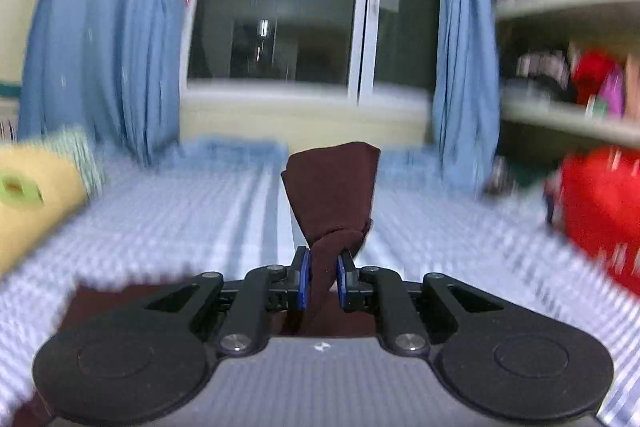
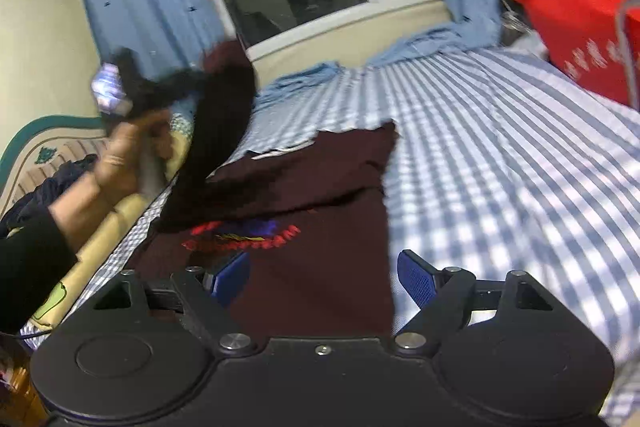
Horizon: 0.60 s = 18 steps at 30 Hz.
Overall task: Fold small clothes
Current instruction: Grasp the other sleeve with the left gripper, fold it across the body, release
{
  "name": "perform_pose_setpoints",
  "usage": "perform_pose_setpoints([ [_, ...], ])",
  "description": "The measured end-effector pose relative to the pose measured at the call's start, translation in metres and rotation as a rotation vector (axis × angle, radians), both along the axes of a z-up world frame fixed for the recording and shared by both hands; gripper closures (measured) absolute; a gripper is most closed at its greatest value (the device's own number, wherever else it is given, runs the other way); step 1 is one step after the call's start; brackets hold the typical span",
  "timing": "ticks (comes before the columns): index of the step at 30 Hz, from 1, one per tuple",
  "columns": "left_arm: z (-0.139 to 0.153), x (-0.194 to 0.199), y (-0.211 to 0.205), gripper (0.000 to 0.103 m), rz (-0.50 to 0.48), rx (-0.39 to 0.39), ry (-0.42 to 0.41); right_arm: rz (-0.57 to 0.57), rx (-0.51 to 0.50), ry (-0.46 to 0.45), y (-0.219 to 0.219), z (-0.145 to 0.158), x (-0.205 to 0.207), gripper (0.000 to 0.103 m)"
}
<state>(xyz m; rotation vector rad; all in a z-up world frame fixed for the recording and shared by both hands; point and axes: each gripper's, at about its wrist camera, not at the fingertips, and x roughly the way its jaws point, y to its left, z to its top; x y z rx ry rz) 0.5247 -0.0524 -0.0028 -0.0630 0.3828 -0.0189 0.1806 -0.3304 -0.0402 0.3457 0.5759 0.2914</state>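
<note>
Blue-and-white checked cotton covers the bed (image 2: 500, 155), and on it lies the task's garment, a small dark maroon T-shirt (image 2: 320, 211) with a red and blue print on its chest. Most of the shirt rests flat on the sheet, its right edge running in a straight line up from the right gripper. One part, on the side near the yellow pillow (image 1: 36, 203), is raised off the bed and hangs as a twisted fold from the left gripper (image 1: 322, 281). That gripper's blue-padded fingers (image 1: 304, 279) are clenched on a bunched corner of the maroon cloth, which stands up beyond them in the left wrist view.

The right gripper (image 2: 324, 275) hovers low over the near part of the shirt with its fingers (image 2: 416, 279) spread wide, one over the cloth and one over the sheet beside the edge, grasping nothing.

By my reading the fold is only beginning: one side is being lifted across, nothing is stacked neatly yet, and the other side and the final halving appear to remain.
</note>
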Motion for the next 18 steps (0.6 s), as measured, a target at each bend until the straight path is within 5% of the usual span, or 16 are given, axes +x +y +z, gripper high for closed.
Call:
perform_pose_setpoints([
  [6, -0.075, 0.011, -0.032, 0.087, -0.062, 0.056, 0.213, -0.033, 0.019, 0.022, -0.03, -0.012, -0.02, 0.02],
  [7, -0.078, 0.009, -0.033, 0.075, -0.083, 0.055, 0.222, -0.03, 0.024, 0.031, -0.032, -0.015, -0.021, 0.02],
  [10, -0.065, -0.002, -0.026, 0.033, -0.134, 0.057, 0.158, -0.013, 0.025, 0.051, -0.032, -0.02, -0.014, 0.019],
  [14, -0.032, -0.027, -0.005, 0.026, -0.17, 0.048, 0.096, 0.052, 0.011, 0.007, -0.016, -0.007, 0.014, 0.018],
  [18, -0.016, -0.07, 0.03, 0.02, -0.156, 0.118, 0.102, 0.153, -0.007, -0.029, 0.015, 0.008, 0.076, 0.016],
])
